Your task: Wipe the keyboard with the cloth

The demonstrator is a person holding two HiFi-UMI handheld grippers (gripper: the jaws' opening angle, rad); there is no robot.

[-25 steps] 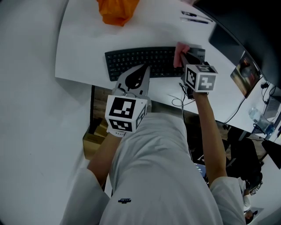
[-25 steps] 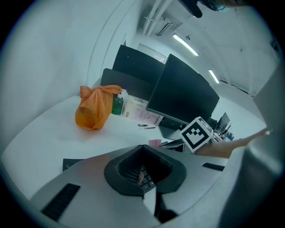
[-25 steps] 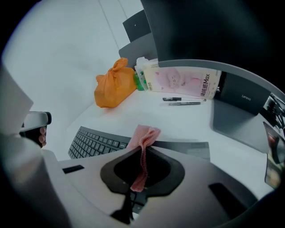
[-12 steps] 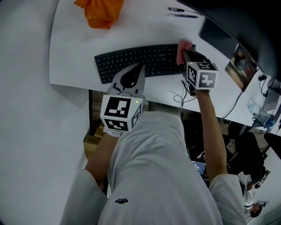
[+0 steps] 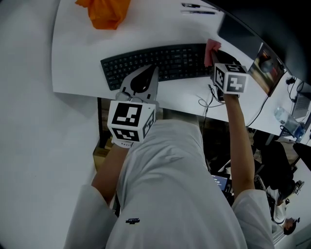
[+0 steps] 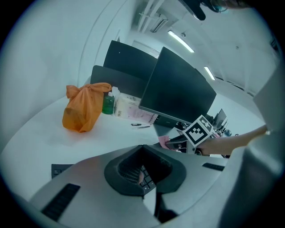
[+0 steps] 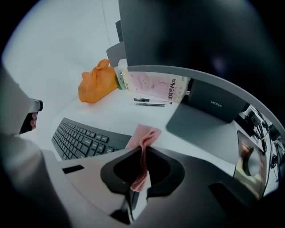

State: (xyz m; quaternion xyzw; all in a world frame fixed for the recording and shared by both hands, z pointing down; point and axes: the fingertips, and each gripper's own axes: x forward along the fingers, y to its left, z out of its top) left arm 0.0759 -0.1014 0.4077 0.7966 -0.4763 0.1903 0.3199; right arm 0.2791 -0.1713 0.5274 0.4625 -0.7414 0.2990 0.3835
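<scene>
Your right claw [image 7: 143, 150] is clamped on the pink cloth [image 7: 142, 135], pinching one fold so the rest trails at the right end of the black keyboard [image 7: 82, 138]. I judge that grip lets the loose part drag over the keys. Your left claw [image 6: 143, 149] is closed on nothing, poised over the keyboard's near edge, probably ready to steady it; contact is unclear. The white bench [image 5: 73, 53] also carries an orange bag [image 5: 103, 12], two pens [image 5: 197, 7] and a monitor [image 7: 187, 31] on its stand.
</scene>
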